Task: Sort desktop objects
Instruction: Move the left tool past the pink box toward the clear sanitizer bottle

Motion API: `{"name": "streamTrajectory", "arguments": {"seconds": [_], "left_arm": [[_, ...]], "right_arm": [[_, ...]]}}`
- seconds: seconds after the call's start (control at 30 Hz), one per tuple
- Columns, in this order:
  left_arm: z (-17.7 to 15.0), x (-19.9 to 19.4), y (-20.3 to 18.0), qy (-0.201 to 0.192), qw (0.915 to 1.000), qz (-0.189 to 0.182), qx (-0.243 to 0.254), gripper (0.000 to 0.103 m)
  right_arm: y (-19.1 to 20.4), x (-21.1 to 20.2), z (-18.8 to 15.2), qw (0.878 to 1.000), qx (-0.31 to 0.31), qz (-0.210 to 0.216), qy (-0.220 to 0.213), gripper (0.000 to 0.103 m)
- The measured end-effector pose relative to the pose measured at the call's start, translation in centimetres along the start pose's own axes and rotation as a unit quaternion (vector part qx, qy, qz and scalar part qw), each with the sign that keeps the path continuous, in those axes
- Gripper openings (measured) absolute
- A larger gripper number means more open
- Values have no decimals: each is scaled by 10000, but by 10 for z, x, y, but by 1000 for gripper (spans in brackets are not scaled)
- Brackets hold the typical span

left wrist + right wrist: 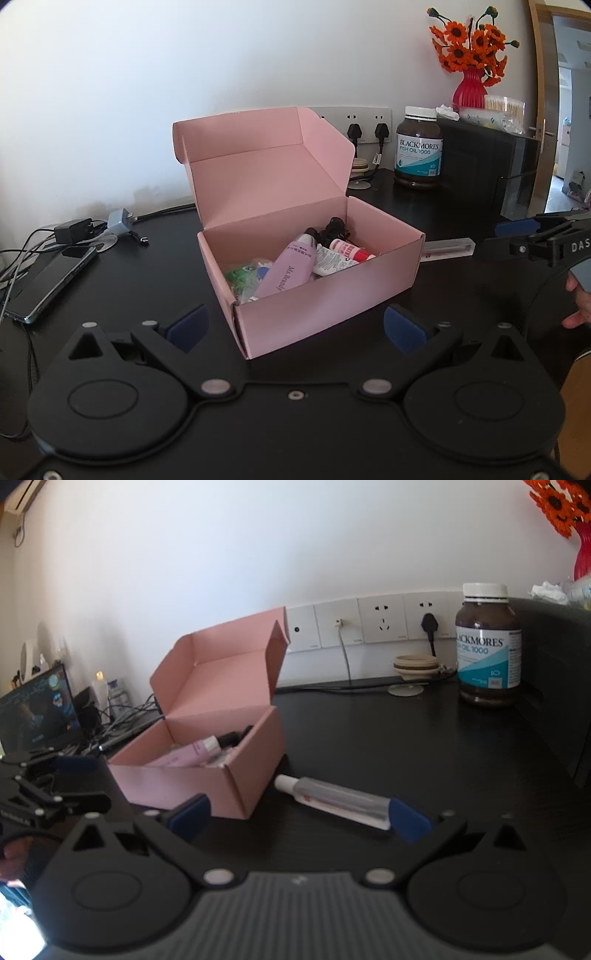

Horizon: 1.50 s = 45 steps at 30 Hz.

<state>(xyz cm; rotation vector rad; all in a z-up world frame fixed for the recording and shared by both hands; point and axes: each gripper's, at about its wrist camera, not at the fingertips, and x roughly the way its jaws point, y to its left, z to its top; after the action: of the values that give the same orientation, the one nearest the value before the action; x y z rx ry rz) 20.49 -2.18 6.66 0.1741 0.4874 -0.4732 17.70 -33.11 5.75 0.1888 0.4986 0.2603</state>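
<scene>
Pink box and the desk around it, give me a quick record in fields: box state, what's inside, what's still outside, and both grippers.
box: pink box, lid open, on black desk
inside: lilac tube, white and red tube, green packet, dark items at back
outside: clear tube lying beside the box; fish oil bottle upright near wall
left gripper: open, empty, facing box
right gripper: open, empty, near clear tube
</scene>
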Motion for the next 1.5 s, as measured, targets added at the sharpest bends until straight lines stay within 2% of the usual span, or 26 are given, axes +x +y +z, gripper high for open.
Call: {"name": "streamTrajectory", "arguments": {"seconds": [0.3, 0.77, 0.97, 1.13, 1.4, 1.5], "left_arm": [[0, 8, -16, 120, 9996, -192, 141, 103], [3, 21, -33, 243, 9987, -364, 249, 103], [5, 27, -34, 334, 9983, -462, 148, 103], [4, 30, -38, 359, 9981, -467, 203, 103], [6, 33, -35, 386, 9983, -412, 160, 103], [7, 36, -31, 411, 9985, -361, 86, 103]], "right_arm": [[-12, -12, -4, 9997, -240, -67, 10, 102], [-25, -18, -7, 9999, -84, -101, -74, 102], [-32, -18, -8, 9999, 99, -43, -107, 102], [-36, -20, -8, 9997, 220, -24, -123, 102], [-41, -23, -8, 9992, 225, -307, -113, 102], [-47, -25, -10, 9989, 356, -293, -126, 102]]}}
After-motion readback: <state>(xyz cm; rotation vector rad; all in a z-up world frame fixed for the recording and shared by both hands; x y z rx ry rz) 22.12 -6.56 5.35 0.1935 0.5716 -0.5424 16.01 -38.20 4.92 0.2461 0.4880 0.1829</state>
